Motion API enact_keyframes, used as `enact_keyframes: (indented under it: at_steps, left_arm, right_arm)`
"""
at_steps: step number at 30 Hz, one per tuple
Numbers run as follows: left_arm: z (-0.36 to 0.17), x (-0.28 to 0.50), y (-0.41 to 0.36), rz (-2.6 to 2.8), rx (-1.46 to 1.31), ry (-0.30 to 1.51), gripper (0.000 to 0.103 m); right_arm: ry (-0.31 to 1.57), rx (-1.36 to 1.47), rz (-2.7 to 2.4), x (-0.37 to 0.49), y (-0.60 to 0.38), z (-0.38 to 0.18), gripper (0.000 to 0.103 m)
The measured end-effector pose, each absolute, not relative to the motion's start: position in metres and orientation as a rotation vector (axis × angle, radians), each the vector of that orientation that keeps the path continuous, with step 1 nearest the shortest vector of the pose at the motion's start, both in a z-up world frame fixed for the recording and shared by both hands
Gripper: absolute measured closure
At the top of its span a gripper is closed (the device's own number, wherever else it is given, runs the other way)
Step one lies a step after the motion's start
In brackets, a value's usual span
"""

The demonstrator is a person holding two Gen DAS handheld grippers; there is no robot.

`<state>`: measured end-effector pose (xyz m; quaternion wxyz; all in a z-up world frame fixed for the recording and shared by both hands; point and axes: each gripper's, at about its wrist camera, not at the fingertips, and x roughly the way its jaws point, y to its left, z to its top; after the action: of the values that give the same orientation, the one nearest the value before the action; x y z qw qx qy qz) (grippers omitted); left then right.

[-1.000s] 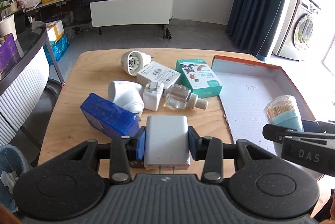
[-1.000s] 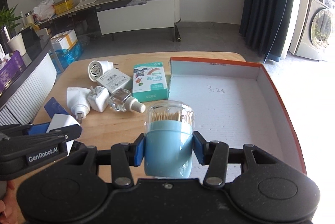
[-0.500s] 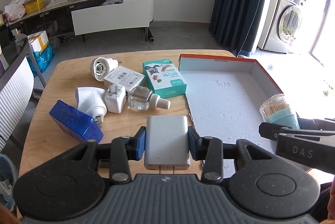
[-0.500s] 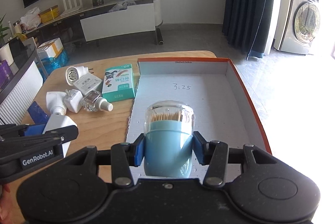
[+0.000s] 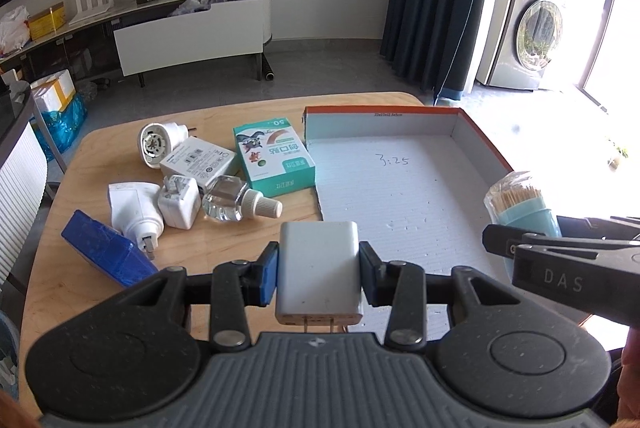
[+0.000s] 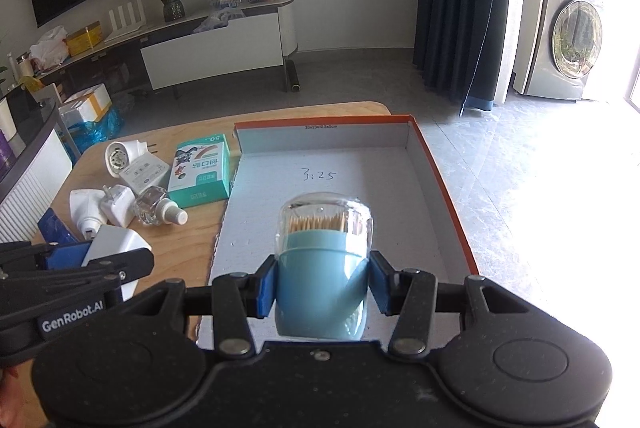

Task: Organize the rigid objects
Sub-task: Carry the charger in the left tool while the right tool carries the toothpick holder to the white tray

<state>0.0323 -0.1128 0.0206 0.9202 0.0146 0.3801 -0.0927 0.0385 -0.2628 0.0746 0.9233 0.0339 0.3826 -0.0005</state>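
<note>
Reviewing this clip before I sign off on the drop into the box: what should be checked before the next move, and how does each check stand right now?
1. Left claw grips the white charger: ok, pads on both sides.
2. Right claw grips the toothpick holder: ok, clamped at its blue base.
3. Box has free floor: ok, nothing lies in it.
4. Toothpick holder over the box: ok, by the right wrist view.
5. Charger over the box: cannot tell; it hangs near the box's left edge.
6. The two claws clear of each other: ok, a gap shows.
</note>
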Motion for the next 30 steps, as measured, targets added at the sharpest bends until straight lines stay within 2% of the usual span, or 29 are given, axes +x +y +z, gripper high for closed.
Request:
enact_keyframes:
  at_steps: [30]
  left_arm:
    - [0.031,0.054,-0.161,-0.258,0.073,0.773,0.061]
  right_arm:
    - [0.752,0.087,-0.056,0.061,-0.306,0.086,0.046]
